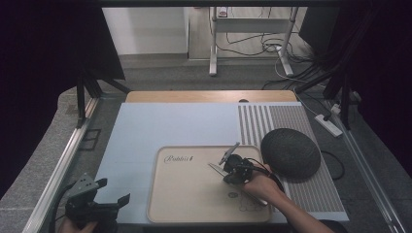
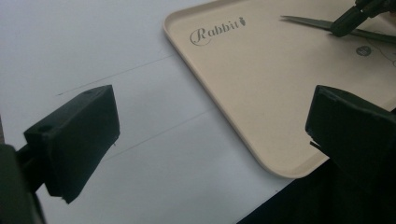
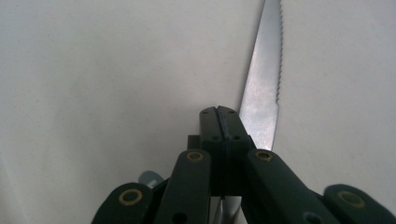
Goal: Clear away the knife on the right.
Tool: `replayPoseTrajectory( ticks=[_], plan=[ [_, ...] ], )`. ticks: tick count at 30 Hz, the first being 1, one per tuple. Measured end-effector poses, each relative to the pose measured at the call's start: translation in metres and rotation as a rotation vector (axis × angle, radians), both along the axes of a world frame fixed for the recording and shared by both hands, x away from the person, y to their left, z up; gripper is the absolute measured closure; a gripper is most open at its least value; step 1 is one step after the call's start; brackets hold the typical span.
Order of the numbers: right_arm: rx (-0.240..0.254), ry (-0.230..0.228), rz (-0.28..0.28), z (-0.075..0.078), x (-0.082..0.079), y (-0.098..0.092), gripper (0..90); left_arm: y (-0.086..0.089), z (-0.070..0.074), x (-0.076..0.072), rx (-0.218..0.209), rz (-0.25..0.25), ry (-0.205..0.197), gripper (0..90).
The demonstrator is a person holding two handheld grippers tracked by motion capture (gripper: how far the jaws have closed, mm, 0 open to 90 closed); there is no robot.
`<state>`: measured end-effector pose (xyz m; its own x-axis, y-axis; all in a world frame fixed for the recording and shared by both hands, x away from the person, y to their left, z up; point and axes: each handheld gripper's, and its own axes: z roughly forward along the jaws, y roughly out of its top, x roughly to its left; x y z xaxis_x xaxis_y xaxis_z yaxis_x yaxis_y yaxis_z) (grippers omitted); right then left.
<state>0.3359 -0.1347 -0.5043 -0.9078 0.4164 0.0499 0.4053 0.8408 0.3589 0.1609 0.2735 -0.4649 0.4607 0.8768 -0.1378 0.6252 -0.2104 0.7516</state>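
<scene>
Landmark: beige tray (image 1: 194, 194) with "Rabbit" lettering, lying on the pale blue mat (image 1: 145, 131) that covers the counter.
Knife (image 3: 264, 93): a serrated table knife, lying on the tray's floor in the right half of the tray, blade pointing toward the tray's far left in the high view (image 1: 215, 167); in the left gripper view its blade (image 2: 303, 21) shows near the tray's far edge.
Right gripper (image 1: 232, 167): over the right half of the tray, held in the person's right hand (image 1: 260, 187); its jaws are pressed together, pads meeting with no gap, and the knife runs just beside and under their tips. Whether the pads pinch the knife I cannot tell.
Left gripper (image 1: 112, 191): off the tray's near left corner, at the mat's near edge; jaws stand wide apart with nothing between them.
Dark grey round cushion-like thing (image 1: 290, 153): just right of the tray's far right corner, resting on the striped grey part of the mat.
Tray print: a small dark mark (image 1: 233, 195) near the right hand.
</scene>
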Motion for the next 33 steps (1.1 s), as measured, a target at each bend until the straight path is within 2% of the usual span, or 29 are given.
replayPoseTrajectory(
  ticks=[2, 12, 20, 33],
  plan=[
    [-0.008, -0.016, -0.015, 0.000, 0.003, -0.005, 89.7, 0.000, 0.000, 0.000, 0.001, -0.001, -0.001, 3.0],
    [-0.010, -0.016, -0.109, 0.002, 0.015, -0.034, 89.7, -0.001, 0.000, 0.000, 0.005, -0.003, -0.003, 3.1],
    [-0.001, -0.006, -0.163, 0.003, 0.014, -0.058, 89.8, -0.001, 0.000, 0.000, 0.006, -0.003, -0.004, 3.2],
    [-0.011, -0.003, -0.222, 0.005, 0.011, -0.082, 89.7, -0.001, 0.000, -0.001, 0.010, -0.003, -0.006, 3.3]
  ],
)
